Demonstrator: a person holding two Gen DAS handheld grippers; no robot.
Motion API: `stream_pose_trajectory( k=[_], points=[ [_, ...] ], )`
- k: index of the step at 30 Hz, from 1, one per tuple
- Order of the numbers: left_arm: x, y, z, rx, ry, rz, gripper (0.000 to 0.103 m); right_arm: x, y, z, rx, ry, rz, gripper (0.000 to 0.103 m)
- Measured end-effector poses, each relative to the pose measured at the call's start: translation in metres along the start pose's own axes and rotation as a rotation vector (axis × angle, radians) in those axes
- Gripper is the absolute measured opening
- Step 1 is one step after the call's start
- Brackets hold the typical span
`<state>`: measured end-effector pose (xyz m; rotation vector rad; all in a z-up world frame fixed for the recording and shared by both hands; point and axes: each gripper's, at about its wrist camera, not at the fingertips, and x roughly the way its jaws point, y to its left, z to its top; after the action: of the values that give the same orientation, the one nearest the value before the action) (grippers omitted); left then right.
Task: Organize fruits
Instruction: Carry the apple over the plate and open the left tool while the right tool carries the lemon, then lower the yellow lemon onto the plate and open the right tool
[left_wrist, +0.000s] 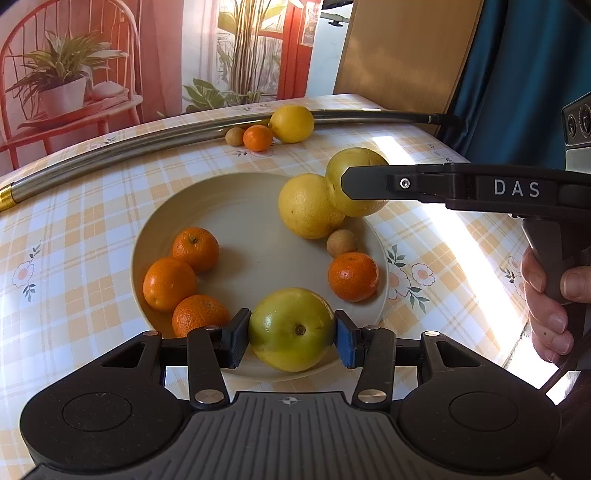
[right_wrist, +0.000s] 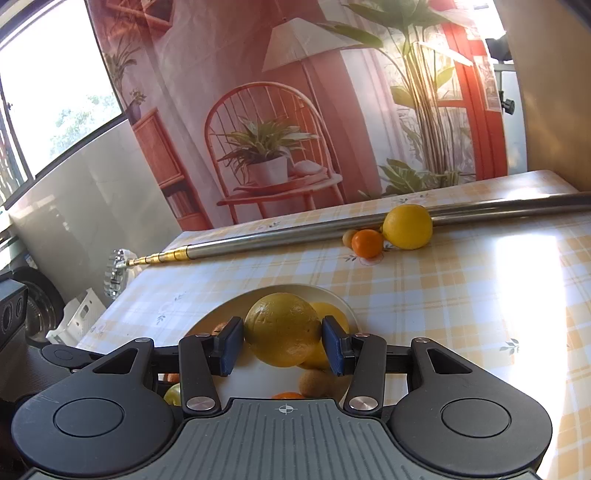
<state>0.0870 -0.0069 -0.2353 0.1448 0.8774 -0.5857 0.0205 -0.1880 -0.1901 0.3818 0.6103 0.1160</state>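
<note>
At the bottom centre of the left wrist view, the left gripper (left_wrist: 291, 332) clamps a greenish-yellow round fruit (left_wrist: 291, 328) over the near rim of the cream plate (left_wrist: 251, 221). At the plate's upper right edge, the right gripper (right_wrist: 282, 343) grips a yellow fruit (right_wrist: 282, 328). Four tangerines (left_wrist: 195, 248) lie in the plate; a lemon (left_wrist: 291, 123) rests against the metal pole (left_wrist: 110, 157) at upper centre.
</note>
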Motion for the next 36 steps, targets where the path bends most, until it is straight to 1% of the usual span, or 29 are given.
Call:
stream_pose_trajectory(
  k=[4,9,11,13,27,32,34,36],
  points=[
    [0.004,0.0,-0.003,-0.015,0.003,0.017,0.05,0.0,-0.002,-0.002,0.006,0.002,-0.003,0.043],
    [0.004,0.0,-0.007,-0.04,-0.018,0.029,0.05,0.004,-0.002,-0.005,0.006,0.017,-0.008,0.043],
    [0.005,0.0,-0.009,-0.047,-0.008,0.037,0.05,0.006,-0.002,-0.006,0.007,0.023,-0.009,0.043],
    [0.005,0.002,-0.011,-0.058,-0.014,0.035,0.048,0.007,-0.002,-0.007,0.009,0.028,-0.009,0.043],
    [0.0,0.001,-0.015,-0.061,-0.042,0.037,0.049,0.009,0.002,-0.01,-0.006,0.045,-0.012,0.043],
    [-0.012,0.0,-0.015,-0.059,-0.099,0.046,0.051,0.008,0.004,-0.01,-0.015,0.041,-0.011,0.043],
    [-0.019,0.0,-0.014,-0.059,-0.134,0.051,0.057,0.008,0.005,-0.01,-0.018,0.039,-0.011,0.043],
    [-0.026,-0.001,-0.014,-0.057,-0.164,0.067,0.059,0.008,0.006,-0.01,-0.022,0.038,-0.013,0.043]
  ],
)
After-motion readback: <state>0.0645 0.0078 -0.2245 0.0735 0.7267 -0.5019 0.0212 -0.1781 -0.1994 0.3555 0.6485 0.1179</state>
